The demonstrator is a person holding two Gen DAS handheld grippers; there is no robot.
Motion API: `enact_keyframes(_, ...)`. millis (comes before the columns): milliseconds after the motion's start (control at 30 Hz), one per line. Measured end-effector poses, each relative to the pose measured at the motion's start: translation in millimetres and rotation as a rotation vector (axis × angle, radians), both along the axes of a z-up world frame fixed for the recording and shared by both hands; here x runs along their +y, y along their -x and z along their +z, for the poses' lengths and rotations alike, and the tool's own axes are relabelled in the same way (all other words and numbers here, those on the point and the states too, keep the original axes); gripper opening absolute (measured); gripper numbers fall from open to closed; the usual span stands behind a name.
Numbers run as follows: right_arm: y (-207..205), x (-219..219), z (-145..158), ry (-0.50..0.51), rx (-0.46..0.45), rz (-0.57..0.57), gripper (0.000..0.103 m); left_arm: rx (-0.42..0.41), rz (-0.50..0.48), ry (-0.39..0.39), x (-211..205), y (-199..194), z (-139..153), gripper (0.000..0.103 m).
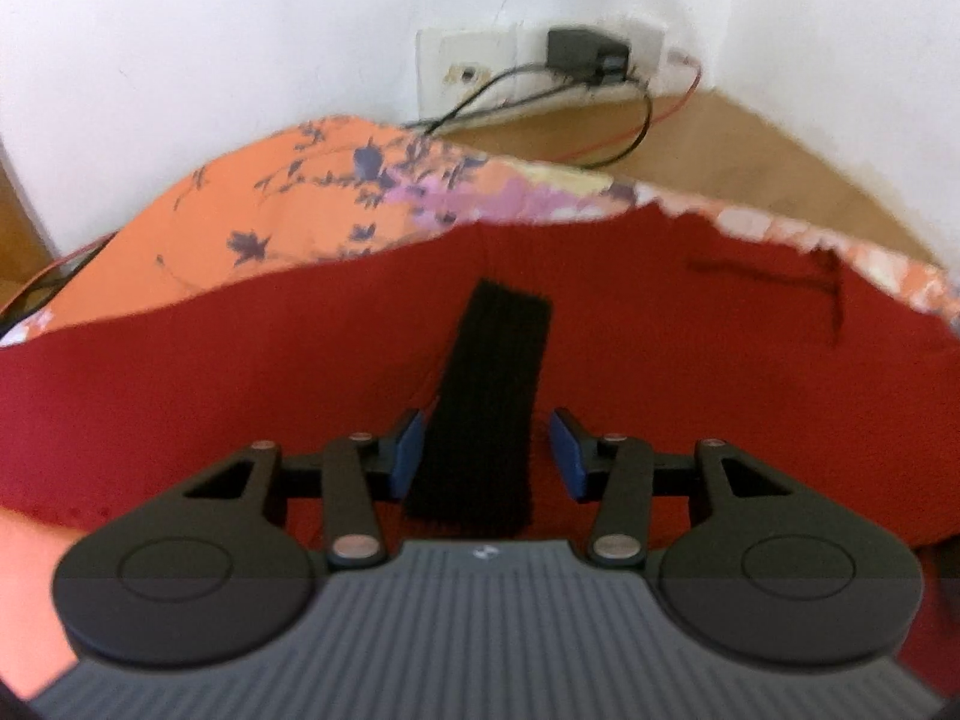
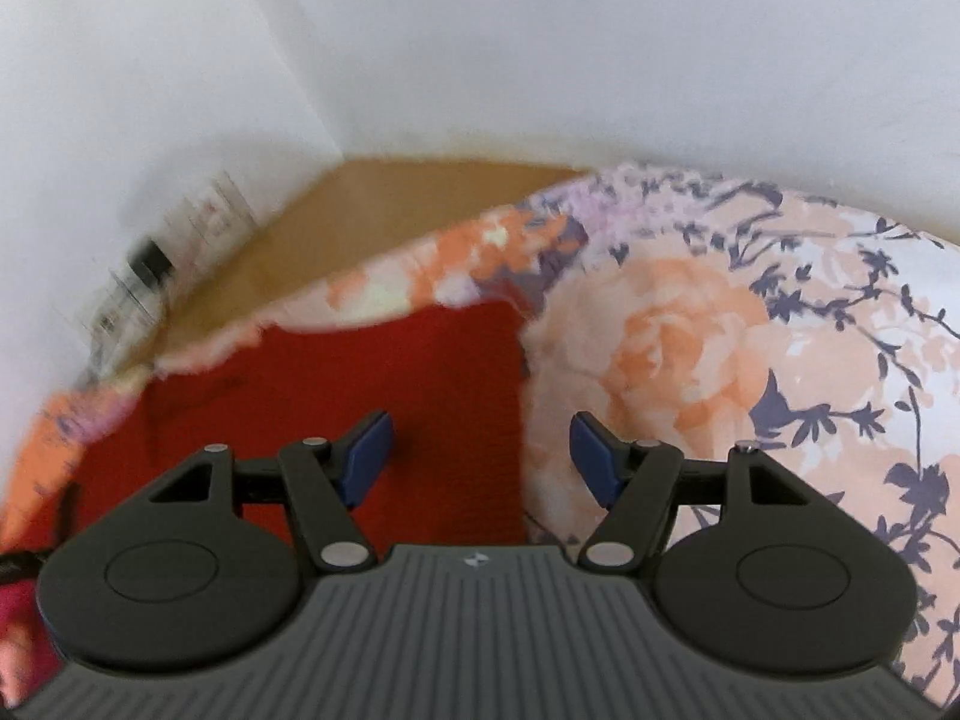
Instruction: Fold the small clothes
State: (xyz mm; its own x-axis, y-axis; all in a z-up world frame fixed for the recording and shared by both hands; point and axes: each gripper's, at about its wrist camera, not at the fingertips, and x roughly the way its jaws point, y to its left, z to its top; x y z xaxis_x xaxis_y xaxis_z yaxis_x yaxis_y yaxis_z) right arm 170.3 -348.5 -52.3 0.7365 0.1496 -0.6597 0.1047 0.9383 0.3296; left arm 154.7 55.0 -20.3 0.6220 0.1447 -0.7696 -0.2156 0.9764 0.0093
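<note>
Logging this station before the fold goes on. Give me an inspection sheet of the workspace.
Surface: floral bedsheet, wrinkled.
Job's things: red cloth spread on sheet; black ribbed strip lying on it.
Clutter: nothing seen.
Grippers: left gripper jaws open either side of the strip; right gripper jaws open over the cloth's right edge.
Cables: black and red wires from wall adapter.
Surroundings: white wall, wooden floor.

Red knitted garment with a black ribbed strip

The red garment [image 1: 630, 360] lies spread flat across the middle of the left wrist view. The black strip [image 1: 486, 402] lies lengthwise on it at centre, tilted slightly right.
</note>
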Motion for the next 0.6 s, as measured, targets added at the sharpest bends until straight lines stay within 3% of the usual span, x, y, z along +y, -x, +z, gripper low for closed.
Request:
enact_keyframes(100, 1.8, 4.6, -6.6, 0.037, -0.036, 0.017, 0.074, -0.012, -0.011, -0.012, 1.2, 2.8, -2.2, 0.050)
enact_keyframes(200, 1.8, 0.5, -5.2, -0.002, -0.015, 0.006, 0.074, -0.008, -0.013, 0.001, 5.1, 7.5, 7.4, 0.048)
enact_keyframes(467, 27.6, 11.1, 19.8, -0.063, -0.019, 0.031, 0.075, -0.054, 0.042, 0.080, 37.4, 38.1, 65.1, 0.048)
enact_keyframes(600, 45.8, 27.0, 33.9, -0.076, -0.037, 0.055, 0.076, -0.070, 0.105, 0.034, 57.9, 55.5, 93.0, 0.048)
